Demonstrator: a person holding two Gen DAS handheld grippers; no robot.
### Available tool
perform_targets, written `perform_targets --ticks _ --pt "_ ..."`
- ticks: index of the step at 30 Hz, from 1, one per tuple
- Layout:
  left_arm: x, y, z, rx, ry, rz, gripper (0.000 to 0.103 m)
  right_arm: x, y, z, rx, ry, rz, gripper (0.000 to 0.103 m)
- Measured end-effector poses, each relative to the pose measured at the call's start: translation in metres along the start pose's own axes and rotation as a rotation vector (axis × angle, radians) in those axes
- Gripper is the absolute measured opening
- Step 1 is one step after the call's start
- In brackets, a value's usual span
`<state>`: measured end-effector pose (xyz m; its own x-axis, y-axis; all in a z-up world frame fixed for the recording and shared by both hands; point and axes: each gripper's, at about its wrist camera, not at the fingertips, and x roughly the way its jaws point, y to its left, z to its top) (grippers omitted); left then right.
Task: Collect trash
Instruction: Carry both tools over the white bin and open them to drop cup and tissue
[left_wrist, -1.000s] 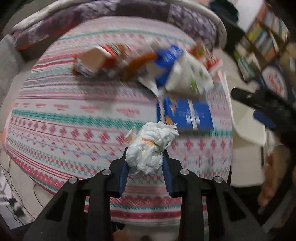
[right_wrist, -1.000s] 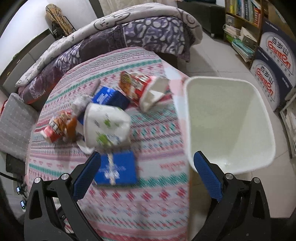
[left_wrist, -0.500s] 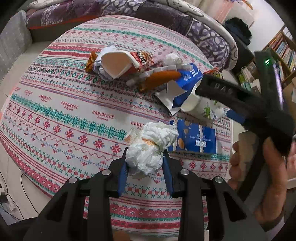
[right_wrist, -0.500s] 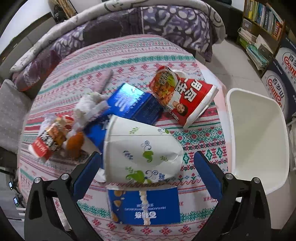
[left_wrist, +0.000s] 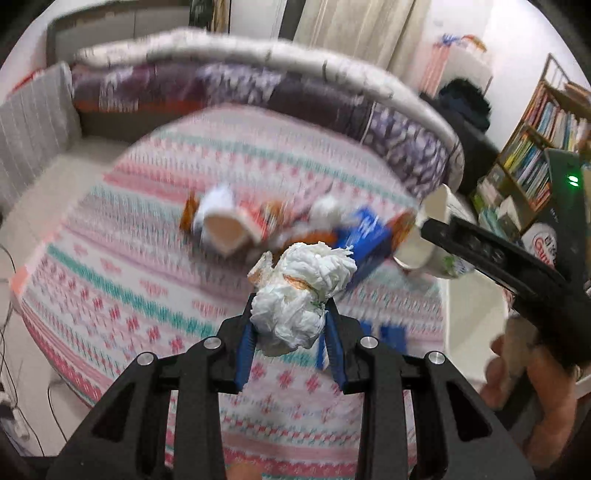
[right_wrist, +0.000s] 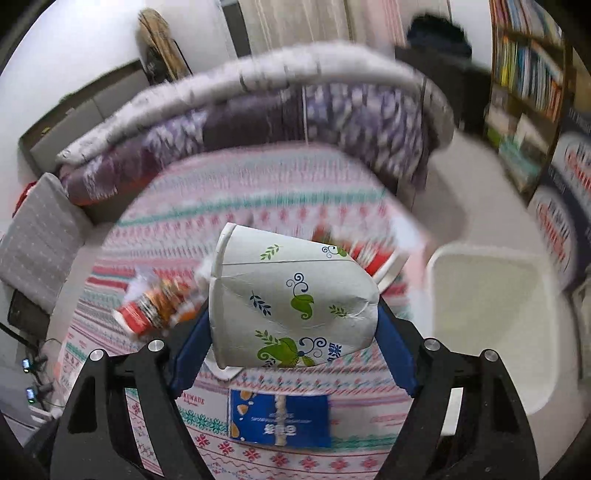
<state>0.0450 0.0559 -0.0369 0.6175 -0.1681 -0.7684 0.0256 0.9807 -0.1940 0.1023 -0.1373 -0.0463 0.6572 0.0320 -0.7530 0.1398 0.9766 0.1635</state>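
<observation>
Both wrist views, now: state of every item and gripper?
Left gripper: shut on tissue wad.
Tissue wad: crumpled, held.
Right gripper: shut on paper cup.
Paper cup: sideways, creased, held above the table.
White bin: open, nothing visible inside.
Blue packet: flat on tablecloth.

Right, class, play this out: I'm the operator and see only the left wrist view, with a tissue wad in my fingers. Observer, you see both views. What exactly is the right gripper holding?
Observer: The right gripper is shut on a paper cup with green leaf prints, held sideways with its rim to the left.
Operator: Where is the bin's opening?
Observer: The white bin stands past the right edge of the tablecloth, with its top open. The part of the inside that shows looks bare.
Operator: Is anything lying under the cup?
Observer: A blue packet lies flat on the tablecloth just below it.
</observation>
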Motion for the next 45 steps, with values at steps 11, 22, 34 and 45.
perform_targets --ticks 11,22,34,45 --pt "-0.035 -0.067 0.053 0.104 -0.228 0.019 0.035 -0.094 -0.053 0.034 -0.032 -0.276 -0.109 0.078" --pt "-0.012 -0.143 0.06 0.238 -0.312 -0.015 0.035 -0.1 -0.116 0.024 0.063 -0.397 -0.242 0.078" --pt "0.023 -0.19 0.037 0.296 -0.255 -0.069 0.035 -0.095 -0.169 0.018 0.204 -0.333 -0.304 0.079" --pt "0.04 -0.227 0.017 0.392 -0.198 -0.113 0.035 -0.103 -0.199 0.012 0.308 -0.324 -0.357 0.091"
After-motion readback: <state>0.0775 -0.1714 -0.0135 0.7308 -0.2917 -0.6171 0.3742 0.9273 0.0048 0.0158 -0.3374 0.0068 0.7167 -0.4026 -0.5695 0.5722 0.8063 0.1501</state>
